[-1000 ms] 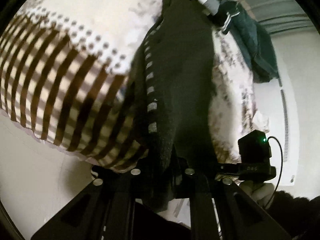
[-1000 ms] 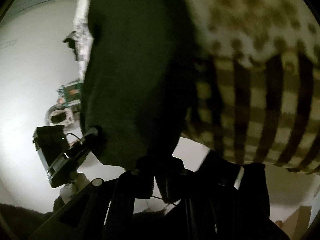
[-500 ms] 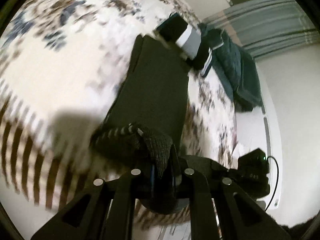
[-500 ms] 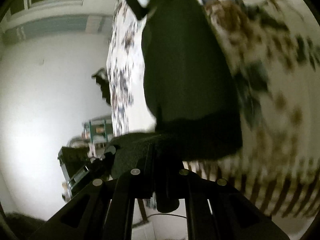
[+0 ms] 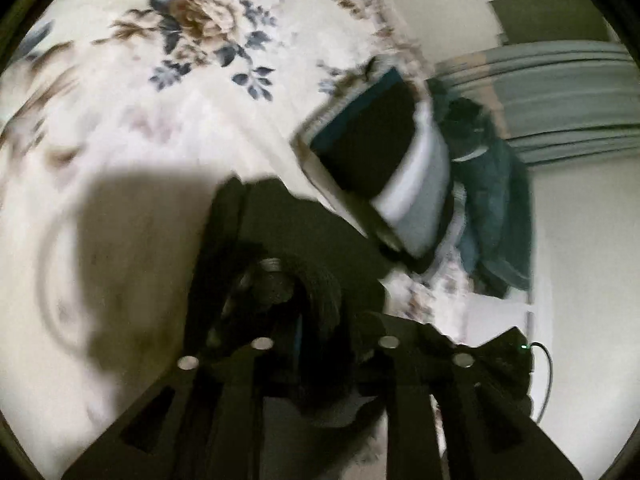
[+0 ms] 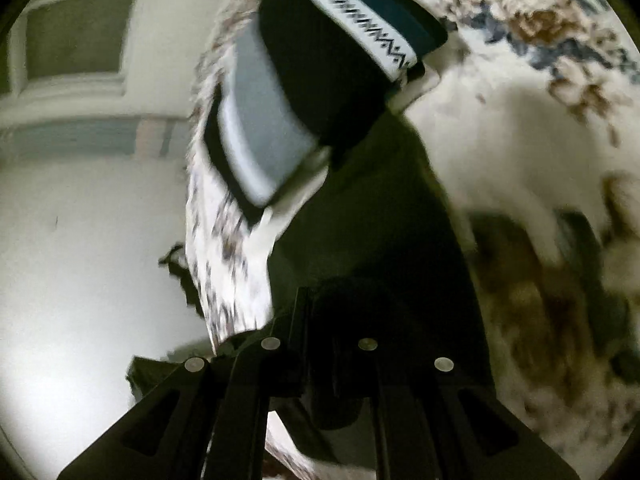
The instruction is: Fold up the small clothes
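A small dark garment (image 5: 280,240) lies lengthwise on a floral bedspread (image 5: 160,100), its near end lifted and doubled over the rest. My left gripper (image 5: 316,320) is shut on that near edge, the ribbed hem bunched between its fingers. My right gripper (image 6: 324,360) is shut on the same garment (image 6: 380,240) at its other near corner. Both views are blurred by motion. The far end of the garment reaches a stack of folded clothes (image 5: 380,152).
The stack of folded dark, white and teal clothes (image 6: 312,80) sits just beyond the garment. A teal garment (image 5: 496,208) is heaped at the bed's far edge. White wall and floor lie past the bed edge (image 6: 80,240).
Both grippers have carried the garment's near end up from the bed's edge and forward over the garment toward the stack. The striped bed skirt has left both views.
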`<state>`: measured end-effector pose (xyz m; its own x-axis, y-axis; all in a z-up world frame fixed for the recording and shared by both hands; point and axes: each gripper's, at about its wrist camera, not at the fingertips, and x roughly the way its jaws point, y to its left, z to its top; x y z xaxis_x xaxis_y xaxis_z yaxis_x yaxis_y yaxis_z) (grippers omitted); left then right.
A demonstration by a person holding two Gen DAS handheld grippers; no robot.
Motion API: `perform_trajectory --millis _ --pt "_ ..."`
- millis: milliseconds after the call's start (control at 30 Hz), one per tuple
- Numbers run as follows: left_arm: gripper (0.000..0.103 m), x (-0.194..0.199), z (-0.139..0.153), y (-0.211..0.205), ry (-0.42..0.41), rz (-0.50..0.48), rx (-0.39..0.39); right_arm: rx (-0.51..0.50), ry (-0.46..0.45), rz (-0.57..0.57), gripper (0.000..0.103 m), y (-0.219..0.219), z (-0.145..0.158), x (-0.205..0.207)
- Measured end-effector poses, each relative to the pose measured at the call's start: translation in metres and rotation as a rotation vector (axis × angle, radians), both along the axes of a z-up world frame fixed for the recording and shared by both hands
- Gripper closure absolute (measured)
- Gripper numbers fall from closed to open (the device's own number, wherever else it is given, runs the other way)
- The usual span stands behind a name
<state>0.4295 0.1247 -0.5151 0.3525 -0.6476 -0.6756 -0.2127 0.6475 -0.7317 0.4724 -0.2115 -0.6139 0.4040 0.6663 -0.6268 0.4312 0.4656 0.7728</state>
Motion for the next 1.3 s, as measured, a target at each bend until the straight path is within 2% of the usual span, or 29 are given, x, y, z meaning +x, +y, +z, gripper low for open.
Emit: perform_trajectory --millis 67,133,200,233,267,367,500,533,567,633,700,767,867,1033,1133,1300 --pt "0.058 0.025 -0.007 0.001 -0.027 0.013 0.014 0.055 0.026 -0.099 0.09 -0.012 -0.014 0.017" --pt "0.052 0.043 -0.009 0.004 -0.048 0.014 0.035 0.052 0.014 -0.138 0.084 -0.017 -0.015 0.023" --pt "0.052 0.05 -0.008 0.008 -0.06 0.008 0.048 0.004 -0.022 -0.122 0.068 -0.02 -0.007 0.025" --pt "0.052 0.049 -0.006 0.01 -0.071 -0.004 0.053 -0.029 -0.036 -0.091 0.046 -0.021 -0.001 0.024" --pt "0.052 0.043 -0.003 0.012 -0.082 -0.019 0.067 -0.059 -0.043 -0.06 0.036 -0.021 0.003 0.021" --pt "0.052 0.014 0.003 0.022 -0.085 -0.043 0.097 -0.138 -0.015 0.028 0.036 -0.023 0.006 0.003" --pt "0.052 -0.049 0.013 0.036 -0.083 -0.031 0.093 -0.225 0.06 0.15 0.028 -0.033 0.002 -0.036" --pt "0.048 -0.068 0.015 0.038 -0.085 -0.025 0.085 -0.233 0.077 0.173 0.025 -0.035 -0.001 -0.042" --pt "0.038 -0.09 0.017 0.041 -0.085 -0.018 0.086 -0.239 0.089 0.193 0.023 -0.037 -0.002 -0.048" --pt "0.025 -0.139 0.018 0.045 -0.079 0.028 0.092 -0.235 0.105 0.223 0.018 -0.042 -0.006 -0.055" --pt "0.022 -0.174 0.013 0.046 -0.051 0.084 0.056 -0.229 0.114 0.248 0.016 -0.045 -0.008 -0.059" --pt "0.022 -0.21 -0.002 0.044 0.013 0.15 -0.008 -0.229 0.11 0.292 0.016 -0.045 -0.013 -0.049" --pt "0.022 -0.235 -0.025 0.03 0.073 0.212 -0.081 -0.221 0.078 0.38 0.016 -0.042 -0.024 -0.024" --pt "0.022 -0.228 -0.051 -0.013 0.068 0.236 -0.116 -0.185 0.002 0.491 0.016 -0.016 -0.047 0.042" --pt "0.022 -0.209 -0.066 -0.034 0.063 0.254 -0.114 -0.153 0.001 0.53 0.016 0.003 -0.065 0.073" --pt "0.022 -0.182 -0.077 -0.045 0.052 0.382 -0.109 -0.125 -0.04 0.599 0.014 0.026 -0.073 0.093"
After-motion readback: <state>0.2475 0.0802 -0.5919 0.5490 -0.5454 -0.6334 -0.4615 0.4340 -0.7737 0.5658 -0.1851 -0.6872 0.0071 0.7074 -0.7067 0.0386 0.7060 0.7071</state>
